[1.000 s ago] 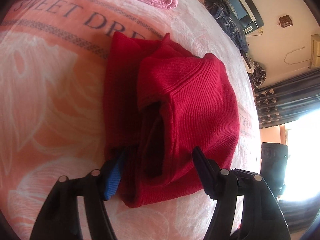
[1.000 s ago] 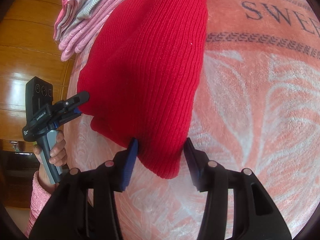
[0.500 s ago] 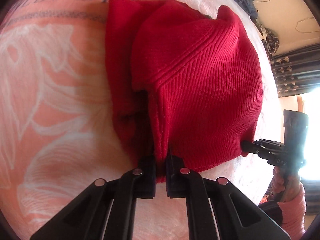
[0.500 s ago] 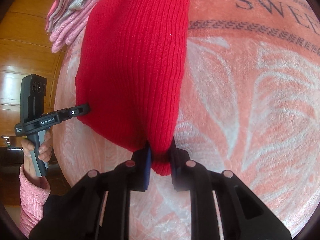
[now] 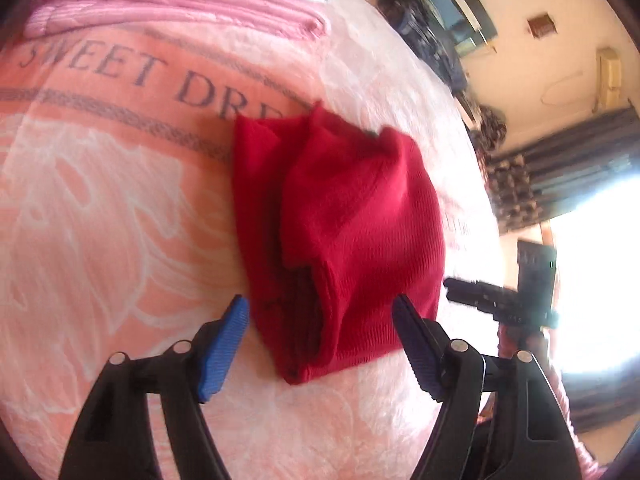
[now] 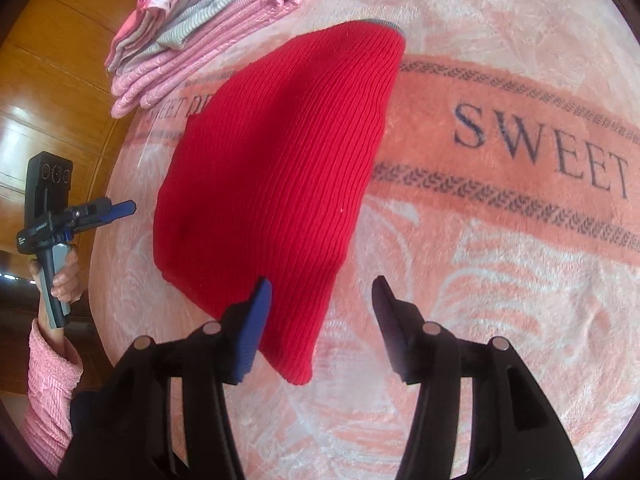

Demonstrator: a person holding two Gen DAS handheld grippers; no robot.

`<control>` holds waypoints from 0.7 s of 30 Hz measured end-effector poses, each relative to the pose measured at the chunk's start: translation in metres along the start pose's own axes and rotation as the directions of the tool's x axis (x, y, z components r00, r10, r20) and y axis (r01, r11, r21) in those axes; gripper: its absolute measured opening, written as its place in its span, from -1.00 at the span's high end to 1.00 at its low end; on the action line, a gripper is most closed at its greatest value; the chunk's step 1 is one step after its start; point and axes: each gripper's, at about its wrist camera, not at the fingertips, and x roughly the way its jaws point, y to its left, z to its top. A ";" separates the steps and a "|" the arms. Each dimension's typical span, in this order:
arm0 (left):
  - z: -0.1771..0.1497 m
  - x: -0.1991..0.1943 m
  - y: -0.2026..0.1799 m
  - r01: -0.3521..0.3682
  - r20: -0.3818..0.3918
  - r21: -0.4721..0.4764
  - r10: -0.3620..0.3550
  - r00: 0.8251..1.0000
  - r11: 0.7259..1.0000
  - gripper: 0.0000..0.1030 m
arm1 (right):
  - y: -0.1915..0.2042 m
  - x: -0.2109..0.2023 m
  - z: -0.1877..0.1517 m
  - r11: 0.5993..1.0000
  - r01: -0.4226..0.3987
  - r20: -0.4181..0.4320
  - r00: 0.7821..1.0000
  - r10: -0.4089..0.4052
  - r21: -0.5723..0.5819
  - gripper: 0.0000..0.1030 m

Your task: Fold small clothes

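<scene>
Spread across a bed, a plush peach blanket (image 6: 500, 320) printed with pale leaves and the words "SWEET DREAMS" forms the working surface, with wood panelling on one side and a curtained window on the other. A red ribbed knit garment (image 5: 344, 236) is seen lying folded near the middle of the blanket, its layers stacked and an open edge turned toward the left gripper (image 5: 320, 344).

The left gripper's fingers are spread wide, set to either side of the garment's near end without gripping it. The right gripper (image 6: 320, 320) is likewise held wide open, with 1 blue pad over the garment's near corner and nothing clamped.

The knit is judged soft, light and limp, likely to sag and unfold if lifted by a single layer. A hold is best taken at the 2 near corners, through all layers at once.

A stack of folded pink and striped clothes (image 6: 200, 32) lies well apart at the far edge of the blanket and is judged not to obstruct. Nothing else is seen in the way.
</scene>
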 end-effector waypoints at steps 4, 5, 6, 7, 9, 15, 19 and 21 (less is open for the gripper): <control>0.039 0.007 0.000 -0.009 0.113 -0.094 0.020 0.993 0.996 -0.42 | -0.007 0.011 0.017 0.999 -0.031 0.029 0.999 0.030 0.025 -0.01; 0.048 0.014 -0.006 -0.030 0.122 -0.079 0.039 0.992 0.996 -0.42 | -0.010 0.012 0.018 0.999 -0.036 0.035 0.999 0.035 0.028 -0.01; 0.058 0.025 -0.015 -0.054 0.124 -0.056 0.061 0.990 0.997 -0.42 | -0.011 0.015 0.019 0.999 -0.039 0.034 0.999 0.038 0.030 -0.01; 0.065 0.035 -0.022 -0.080 0.116 -0.026 0.083 0.990 0.996 -0.42 | -0.013 0.017 0.019 0.998 -0.045 0.033 0.998 0.044 0.031 -0.01; 0.077 0.057 -0.038 -0.131 0.092 0.038 0.127 0.988 0.991 -0.39 | -0.016 0.016 0.018 0.998 -0.056 0.033 0.998 0.055 0.033 -0.02; 0.085 0.097 -0.054 -0.150 0.045 0.106 0.146 0.988 0.983 -0.04 | -0.017 0.019 0.019 0.998 -0.061 0.031 0.998 0.061 0.023 -0.06; 0.085 0.109 -0.057 -0.196 0.039 0.157 0.192 0.981 0.968 0.20 | -0.016 0.020 0.020 0.999 -0.052 0.030 0.998 0.052 0.015 -0.06; 0.084 0.112 -0.052 -0.212 0.042 0.143 0.208 0.977 0.967 0.47 | -0.015 0.020 0.019 0.999 -0.048 0.032 0.998 0.047 0.011 -0.07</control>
